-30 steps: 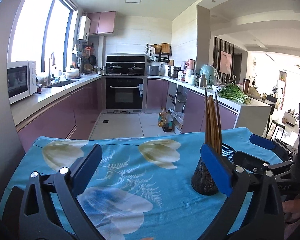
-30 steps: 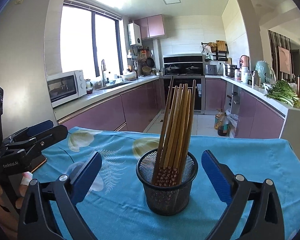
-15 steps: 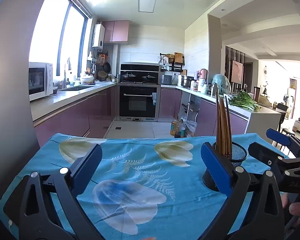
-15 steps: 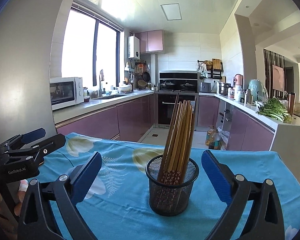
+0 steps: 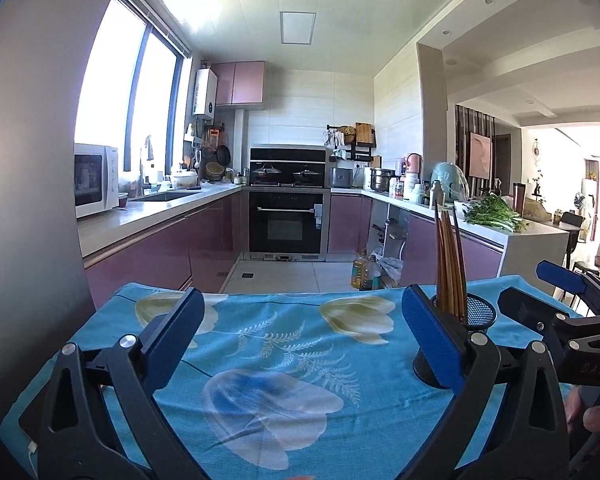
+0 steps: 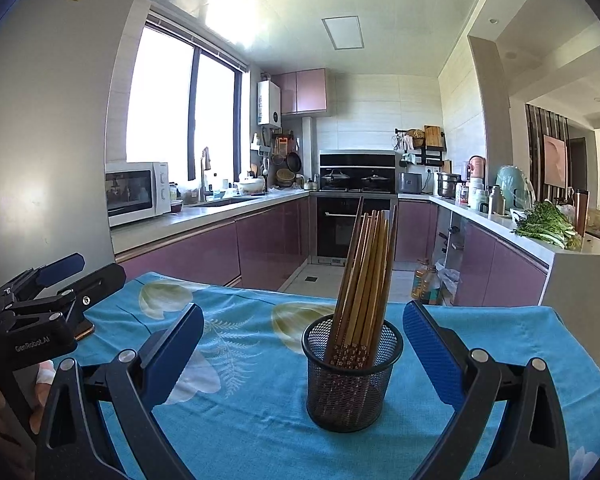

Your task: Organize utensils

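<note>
On the bench, at centre of the right wrist view: one mesh holder (image 6: 353, 376), black wire, cylindrical, open-topped, standing upright on the cloth.

Contents: chopsticks (image 6: 366, 276), a bundle, wood-coloured, slim and straight, leaning toward 1 o'clock; lower ends carry a small speckled pattern, seen through the mesh. In the left wrist view the same holder sits at 3 o'clock, partly hidden behind a finger.

Covering: tablecloth (image 5: 284, 344), bright blue fabric, printed with pale tulips and white fern sprays, lightly creased near the holder.

Right gripper (image 6: 302, 350): black frame, blue textured pads; fingers spread wide to either side of the holder, touching nothing.

Left gripper (image 5: 300, 330): same build; fingers apart over bare cloth, empty.

Loose utensils on the cloth: none visible in either view.

Step in hand, as judged: the sorting appears finished or near it, since every chopstick seen stands in the holder. The next move probably calls for a check of the cloth for strays; failing that, both grippers could draw clear without knocking the light, top-heavy holder.
</note>
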Demonstrator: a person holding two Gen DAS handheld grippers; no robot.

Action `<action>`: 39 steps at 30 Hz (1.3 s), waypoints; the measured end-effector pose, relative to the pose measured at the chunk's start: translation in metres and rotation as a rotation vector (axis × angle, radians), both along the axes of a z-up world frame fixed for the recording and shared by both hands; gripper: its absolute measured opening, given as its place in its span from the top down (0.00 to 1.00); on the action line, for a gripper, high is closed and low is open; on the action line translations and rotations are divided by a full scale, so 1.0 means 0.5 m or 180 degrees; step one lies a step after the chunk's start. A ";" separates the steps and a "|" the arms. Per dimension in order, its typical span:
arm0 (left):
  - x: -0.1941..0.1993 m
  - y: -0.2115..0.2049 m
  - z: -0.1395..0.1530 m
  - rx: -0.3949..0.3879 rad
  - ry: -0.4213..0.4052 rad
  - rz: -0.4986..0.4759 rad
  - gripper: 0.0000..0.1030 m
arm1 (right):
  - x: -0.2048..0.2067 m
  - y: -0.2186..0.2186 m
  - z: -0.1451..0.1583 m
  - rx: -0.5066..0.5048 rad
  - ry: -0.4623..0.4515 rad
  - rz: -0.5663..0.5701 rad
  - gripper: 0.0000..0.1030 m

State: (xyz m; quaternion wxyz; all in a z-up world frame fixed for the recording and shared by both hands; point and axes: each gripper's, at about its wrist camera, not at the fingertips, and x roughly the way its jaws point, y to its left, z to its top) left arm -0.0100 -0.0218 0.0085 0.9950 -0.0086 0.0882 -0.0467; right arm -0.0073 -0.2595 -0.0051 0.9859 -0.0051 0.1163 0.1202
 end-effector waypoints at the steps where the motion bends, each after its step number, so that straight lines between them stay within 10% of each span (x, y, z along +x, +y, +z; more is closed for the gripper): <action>1: -0.002 -0.001 0.001 0.0007 -0.0011 0.0001 0.05 | -0.001 0.002 0.000 -0.0004 -0.0006 -0.0003 0.06; 39: -0.009 0.001 0.008 0.0016 -0.0045 0.0046 0.05 | -0.006 0.000 0.001 0.0061 -0.0058 -0.0053 0.06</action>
